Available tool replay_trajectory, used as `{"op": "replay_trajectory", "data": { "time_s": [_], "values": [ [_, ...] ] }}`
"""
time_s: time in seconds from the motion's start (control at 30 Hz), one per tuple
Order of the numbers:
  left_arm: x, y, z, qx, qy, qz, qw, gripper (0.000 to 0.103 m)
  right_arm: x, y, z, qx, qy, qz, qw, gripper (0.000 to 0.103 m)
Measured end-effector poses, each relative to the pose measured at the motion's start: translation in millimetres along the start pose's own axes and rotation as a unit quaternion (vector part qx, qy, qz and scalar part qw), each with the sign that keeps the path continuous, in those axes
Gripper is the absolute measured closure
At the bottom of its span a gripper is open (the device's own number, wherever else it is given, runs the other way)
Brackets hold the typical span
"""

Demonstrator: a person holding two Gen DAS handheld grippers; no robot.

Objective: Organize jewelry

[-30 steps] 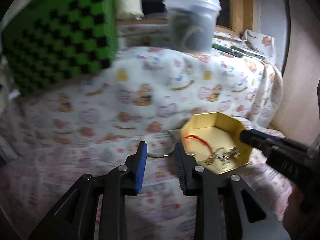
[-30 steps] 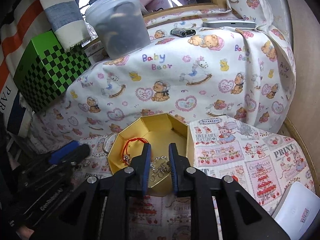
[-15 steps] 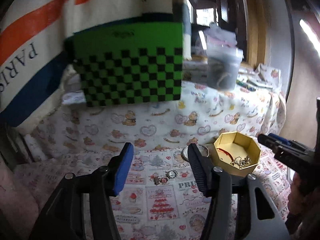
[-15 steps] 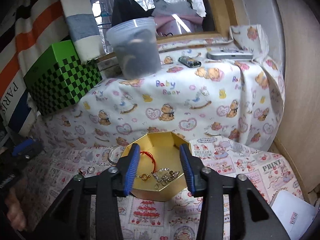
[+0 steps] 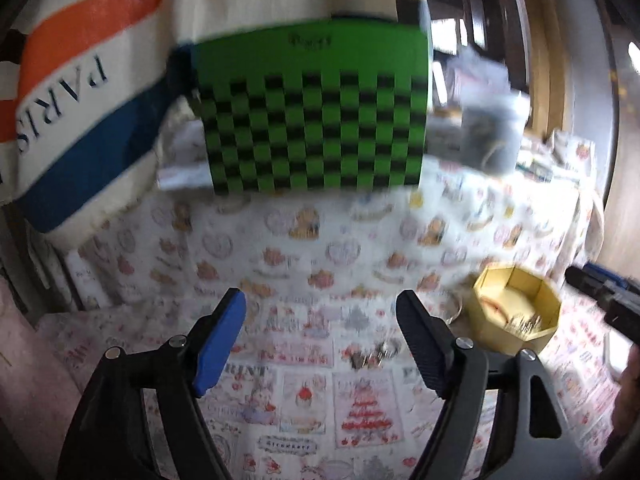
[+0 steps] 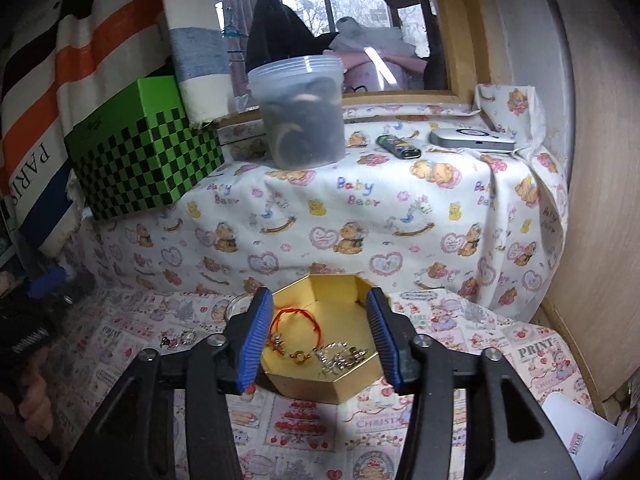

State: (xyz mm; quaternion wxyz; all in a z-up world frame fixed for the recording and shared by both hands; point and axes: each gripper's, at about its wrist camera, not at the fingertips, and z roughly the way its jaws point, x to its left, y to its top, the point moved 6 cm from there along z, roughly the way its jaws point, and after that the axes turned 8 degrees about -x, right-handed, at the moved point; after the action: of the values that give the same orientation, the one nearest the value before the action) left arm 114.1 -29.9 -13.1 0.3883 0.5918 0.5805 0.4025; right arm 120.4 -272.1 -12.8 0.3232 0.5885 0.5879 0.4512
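A gold octagonal box (image 6: pixel 332 292) (image 5: pixel 516 312) sits on the patterned cloth, holding a red cord bracelet (image 6: pixel 298 316) and silver chain pieces (image 6: pixel 340 356). My right gripper (image 6: pixel 318 334) hovers just in front of the box, its jaws opening, nothing between the pads. Small rings and earrings (image 5: pixel 372 356) (image 6: pixel 178 338) lie loose on the cloth left of the box, and a clear bangle (image 6: pixel 236 306) rests against its left side. My left gripper (image 5: pixel 320 340) hangs over the cloth left of the loose pieces, jaws opening and empty.
A green checkered box (image 6: pixel 140 160) and a lidded plastic tub (image 6: pixel 302 116) stand on the raised ledge behind. A lighter (image 6: pixel 398 146) and a flat white device (image 6: pixel 472 140) lie farther right. A striped bag (image 5: pixel 80 92) leans at left. A wooden wall (image 6: pixel 600 200) bounds the right side.
Both grippers opened wider and pulled back from the gold box. The left one swung left, bringing the green box and the striped bag into its view.
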Motion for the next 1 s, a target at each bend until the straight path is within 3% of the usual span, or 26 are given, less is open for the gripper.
{"op": "replay_trajectory", "data": {
  "time_s": [0.17,0.23,0.4,0.6,0.67,0.73,0.9,1.0],
  "values": [
    [2.8,-14.5,13.6,0.039,0.035,0.014,0.9985,0.024,1.1,-3.3,1.3,-0.001,-0.016,-0.01,1.0,0.043],
    [2.6,-19.2,18.1,0.054,0.024,0.006,0.9982,0.022,-0.4,-4.5,2.5,-0.001,-0.021,-0.005,1.0,0.035],
    [-3.8,-34.0,30.6,0.09,-0.006,-0.009,0.9959,0.017,-2.9,-8.4,6.6,0.004,-0.031,-0.001,1.0,0.024],
    [-20.8,-46.0,49.2,0.122,-0.043,0.006,0.9915,0.018,-3.0,-12.6,11.2,0.016,-0.034,0.0,0.999,0.023],
    [-23.4,-51.8,57.4,0.134,-0.045,0.005,0.9899,0.029,-2.1,-13.3,12.0,0.018,-0.035,-0.004,0.999,0.023],
    [-26.5,-58.3,65.8,0.152,-0.055,0.001,0.9868,0.047,-1.8,-14.1,12.3,0.019,-0.036,-0.006,0.999,0.023],
    [-30.0,-68.6,75.6,0.178,-0.076,-0.02,0.981,0.068,-0.8,-14.8,13.1,0.023,-0.038,-0.009,0.999,0.023],
    [-28.7,-71.2,77.7,0.178,-0.067,-0.017,0.9816,0.094,-0.2,-15.4,13.6,0.025,-0.038,-0.01,0.999,0.023]
  ]
}}
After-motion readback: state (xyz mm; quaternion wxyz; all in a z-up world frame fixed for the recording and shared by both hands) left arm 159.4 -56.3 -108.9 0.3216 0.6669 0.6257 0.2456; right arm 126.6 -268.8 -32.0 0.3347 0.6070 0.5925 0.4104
